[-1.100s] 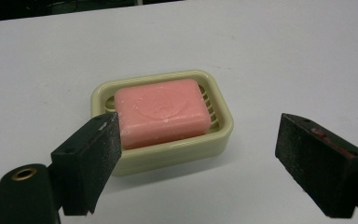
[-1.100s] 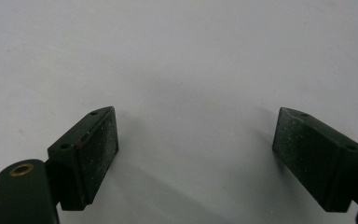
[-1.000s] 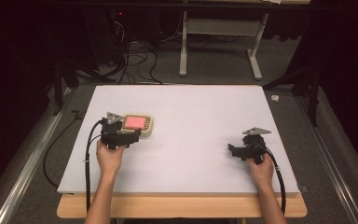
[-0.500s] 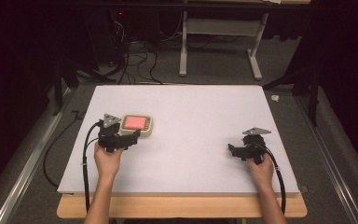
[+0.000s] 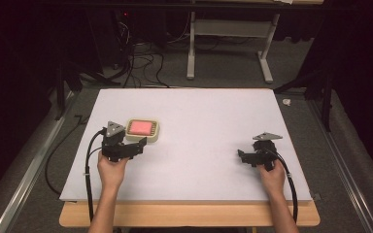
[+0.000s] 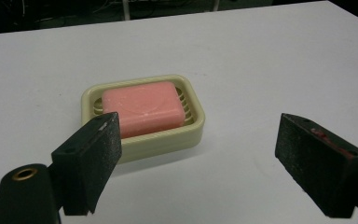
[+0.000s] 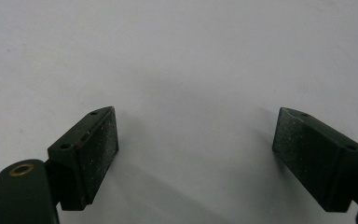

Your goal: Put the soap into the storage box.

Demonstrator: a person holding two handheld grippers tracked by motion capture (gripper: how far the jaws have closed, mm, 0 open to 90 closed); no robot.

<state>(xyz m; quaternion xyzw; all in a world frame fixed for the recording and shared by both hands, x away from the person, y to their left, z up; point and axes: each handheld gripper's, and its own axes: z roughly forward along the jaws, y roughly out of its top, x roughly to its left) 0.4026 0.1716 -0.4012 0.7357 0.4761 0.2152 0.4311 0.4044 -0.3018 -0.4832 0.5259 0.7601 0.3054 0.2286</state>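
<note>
One pink soap (image 6: pixel 143 108) lies in one cream dish (image 6: pixel 186 133) on the left half of the white table (image 5: pixel 209 116), toward its near side. Two grippers are held over the near part of the table: the left gripper (image 5: pixel 135 146) sits just near and left of the dish, jaws spread wide and empty, apart from the dish; the right gripper (image 5: pixel 243 157) is well apart on the right, its jaws also wide and holding nothing over bare table. The white top rests on a wooden board (image 5: pixel 189 218). Beyond it, on grey floor (image 5: pixel 223 73), are cables (image 5: pixel 136 68) and what looks like one pale desk frame (image 5: pixel 228 34) in a dark room.
</note>
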